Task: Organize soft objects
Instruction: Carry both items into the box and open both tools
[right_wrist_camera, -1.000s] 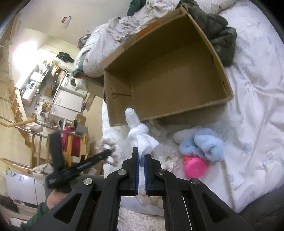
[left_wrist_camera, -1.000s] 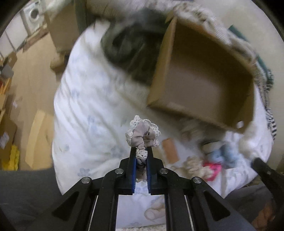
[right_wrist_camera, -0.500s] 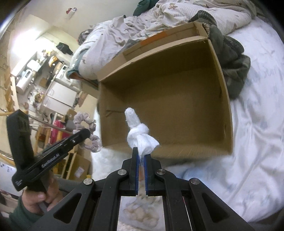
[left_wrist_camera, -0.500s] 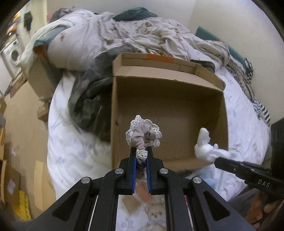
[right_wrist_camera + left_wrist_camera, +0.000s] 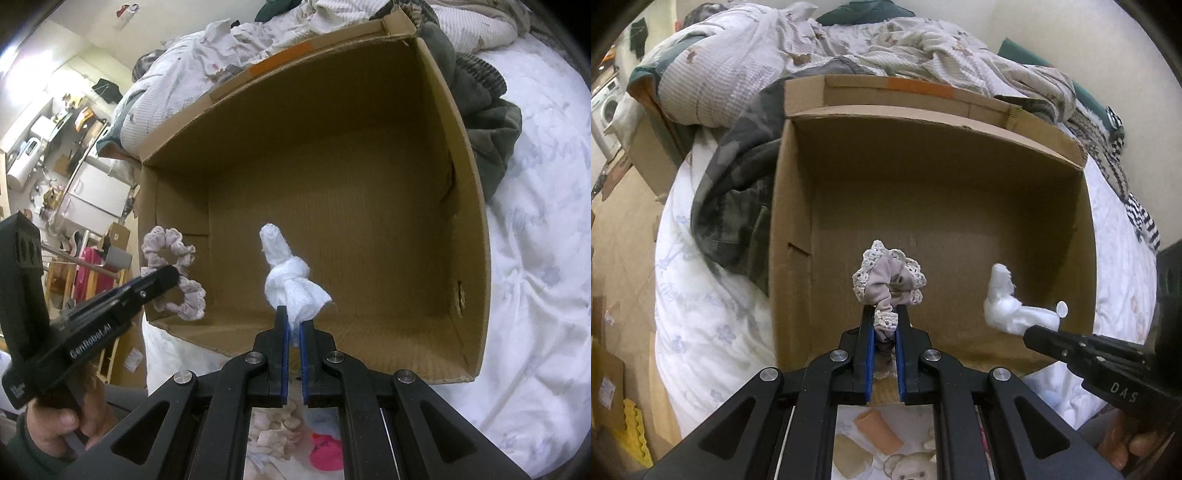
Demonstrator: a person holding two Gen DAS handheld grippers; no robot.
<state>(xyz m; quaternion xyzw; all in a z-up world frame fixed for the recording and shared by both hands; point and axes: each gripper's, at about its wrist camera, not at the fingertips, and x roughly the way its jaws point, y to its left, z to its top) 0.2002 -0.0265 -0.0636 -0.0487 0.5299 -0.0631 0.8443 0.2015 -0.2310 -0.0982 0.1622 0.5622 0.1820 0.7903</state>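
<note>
My left gripper is shut on a mauve scrunchie with a lace edge and holds it over the near edge of an open cardboard box. My right gripper is shut on a knotted white cloth and holds it over the same box. The box inside shows bare cardboard. The right gripper with the white cloth shows at the right of the left wrist view. The left gripper with the scrunchie shows at the left of the right wrist view.
The box lies on a white floral bed sheet. A dark green blanket lies left of the box and a rumpled quilt behind it. Small items, among them a pink object, lie on the sheet below the grippers.
Both grippers have moved forward from the pile of small items to over the box, each still holding its cloth item. The box now fills both views.
</note>
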